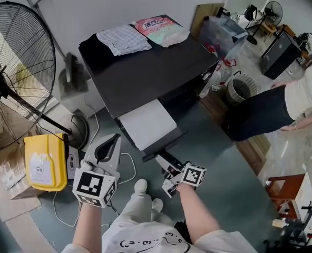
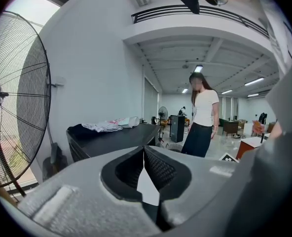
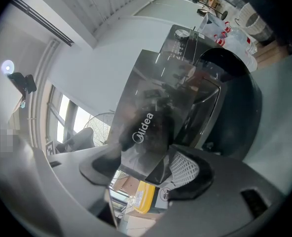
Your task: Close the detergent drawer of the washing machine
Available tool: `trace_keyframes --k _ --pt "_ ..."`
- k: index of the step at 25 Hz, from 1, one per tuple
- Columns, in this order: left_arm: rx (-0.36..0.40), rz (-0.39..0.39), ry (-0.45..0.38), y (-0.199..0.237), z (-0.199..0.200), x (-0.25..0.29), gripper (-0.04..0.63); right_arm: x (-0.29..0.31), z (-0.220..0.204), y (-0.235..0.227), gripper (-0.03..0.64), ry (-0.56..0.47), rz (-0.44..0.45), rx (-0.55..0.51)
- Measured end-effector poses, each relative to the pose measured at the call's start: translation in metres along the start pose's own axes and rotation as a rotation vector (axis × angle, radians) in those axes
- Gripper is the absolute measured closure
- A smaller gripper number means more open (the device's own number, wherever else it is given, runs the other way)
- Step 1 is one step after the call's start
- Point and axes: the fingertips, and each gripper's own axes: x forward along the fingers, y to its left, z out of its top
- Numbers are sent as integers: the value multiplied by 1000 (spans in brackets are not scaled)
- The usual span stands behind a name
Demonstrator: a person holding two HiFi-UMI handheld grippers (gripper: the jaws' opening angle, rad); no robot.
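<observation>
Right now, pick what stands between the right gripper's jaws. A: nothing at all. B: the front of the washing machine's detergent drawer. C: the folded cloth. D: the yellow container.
B: in the right gripper view the drawer front, marked with a Midea logo, sits in the gap between the jaws of the right gripper. Whether they clamp it is unclear.

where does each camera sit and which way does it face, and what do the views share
Head view: on the person's head, facing steeply down at the washing machine and its open detergent drawer; both forearms, left gripper and right gripper show.
Left gripper view: on the left gripper, facing level across the room toward a standing person; its shut, empty jaws show.
Right gripper view: on the right gripper, tilted, close on the drawer's front, gripped between its jaws.
Shared: head and left gripper views show the fan.
</observation>
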Motion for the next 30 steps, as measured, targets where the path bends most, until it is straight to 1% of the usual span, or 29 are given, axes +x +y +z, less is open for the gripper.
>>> trace_keyframes --k 4,9,13,25,30 --pt "-3 7 -2 5 1 -1 578 10 5 7 328 -5 12 -15" --pt "-8 13 -2 12 0 -1 578 16 4 2 328 -4 -12 -3" --pt "-10 13 -3 16 0 -1 578 23 7 3 328 -16 -8 -1" --pt "-5 18 -1 26 3 6 578 41 12 1 328 3 -14 -4" --pt "-3 20 2 33 4 9 578 52 15 2 328 12 -33 -10"
